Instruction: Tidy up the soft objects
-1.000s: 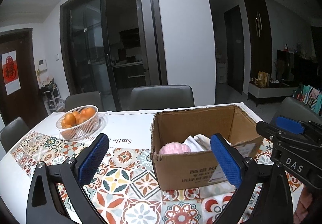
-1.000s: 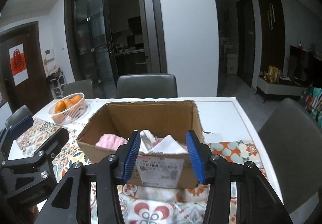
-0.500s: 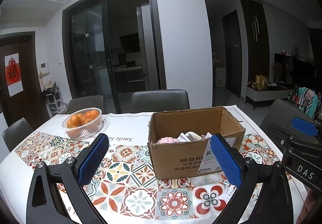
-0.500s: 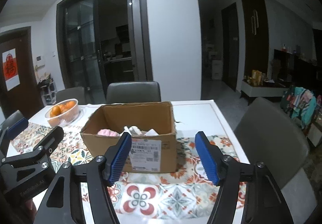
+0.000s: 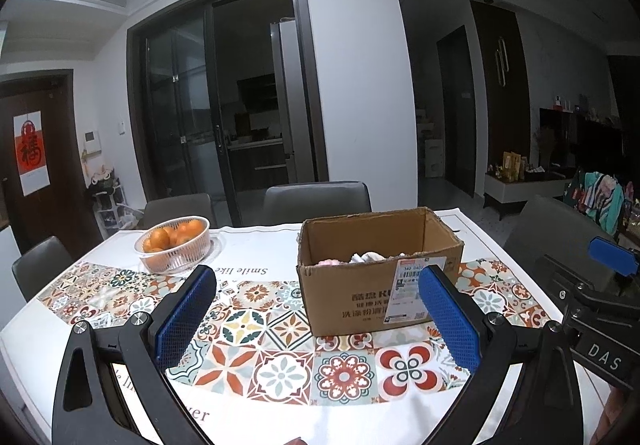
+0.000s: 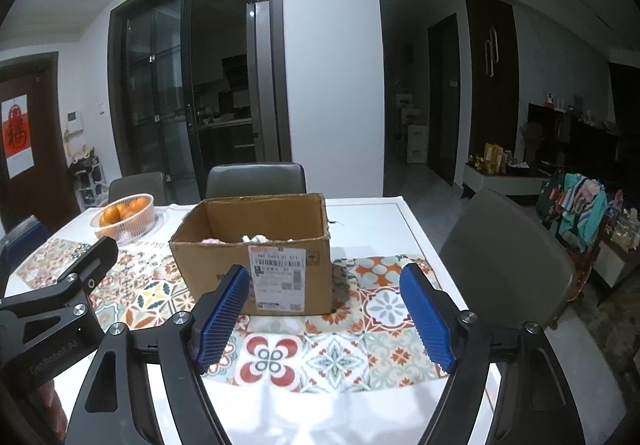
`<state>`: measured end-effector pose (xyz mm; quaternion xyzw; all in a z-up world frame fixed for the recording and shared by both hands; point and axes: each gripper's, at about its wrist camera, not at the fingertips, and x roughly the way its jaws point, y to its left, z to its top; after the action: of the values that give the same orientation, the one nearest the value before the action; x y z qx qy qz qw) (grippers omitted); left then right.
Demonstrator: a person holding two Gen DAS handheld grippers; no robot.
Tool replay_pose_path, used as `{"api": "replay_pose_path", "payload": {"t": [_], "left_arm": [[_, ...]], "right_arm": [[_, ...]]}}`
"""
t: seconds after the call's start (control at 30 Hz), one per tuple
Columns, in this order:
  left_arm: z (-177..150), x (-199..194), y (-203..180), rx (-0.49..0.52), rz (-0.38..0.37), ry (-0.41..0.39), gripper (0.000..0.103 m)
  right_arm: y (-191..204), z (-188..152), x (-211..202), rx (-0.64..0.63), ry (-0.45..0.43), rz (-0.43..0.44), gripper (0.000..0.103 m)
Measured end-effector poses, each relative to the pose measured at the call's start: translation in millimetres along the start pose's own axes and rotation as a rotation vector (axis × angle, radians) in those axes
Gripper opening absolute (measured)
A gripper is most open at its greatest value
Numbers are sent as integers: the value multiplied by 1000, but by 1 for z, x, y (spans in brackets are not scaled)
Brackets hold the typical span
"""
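Observation:
An open cardboard box (image 5: 376, 285) (image 6: 260, 269) stands on the patterned tablecloth (image 5: 280, 361). Pink and white soft items (image 5: 366, 257) (image 6: 256, 238) just show over its rim. My left gripper (image 5: 316, 315) is open and empty, held back from the box over the near part of the table. My right gripper (image 6: 324, 315) is open and empty too, back from the box's labelled side. Each gripper shows at the edge of the other's view.
A white basket of oranges (image 5: 174, 243) (image 6: 124, 215) stands at the far left of the table. Grey chairs stand around the table, one behind the box (image 5: 316, 197) and one at the right (image 6: 508, 257). The near table edge is white cloth.
Both grippers have pulled back and up from the box, which now looks smaller and farther. The right gripper's jaws have opened wider. The soft items stay in the box.

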<state>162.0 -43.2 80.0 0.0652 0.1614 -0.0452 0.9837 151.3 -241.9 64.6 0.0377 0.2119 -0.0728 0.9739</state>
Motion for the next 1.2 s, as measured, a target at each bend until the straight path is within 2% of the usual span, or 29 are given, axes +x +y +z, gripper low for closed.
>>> {"api": "replay_pose_path", "payload": {"t": [0.5, 1.2], "left_arm": [[-9, -25, 10, -12, 2, -9, 103], [-9, -38, 11, -2, 25, -29, 103]], "right_arm": [[7, -7, -25, -15, -24, 6, 79], [12, -10, -32, -14, -26, 25, 79]]}}
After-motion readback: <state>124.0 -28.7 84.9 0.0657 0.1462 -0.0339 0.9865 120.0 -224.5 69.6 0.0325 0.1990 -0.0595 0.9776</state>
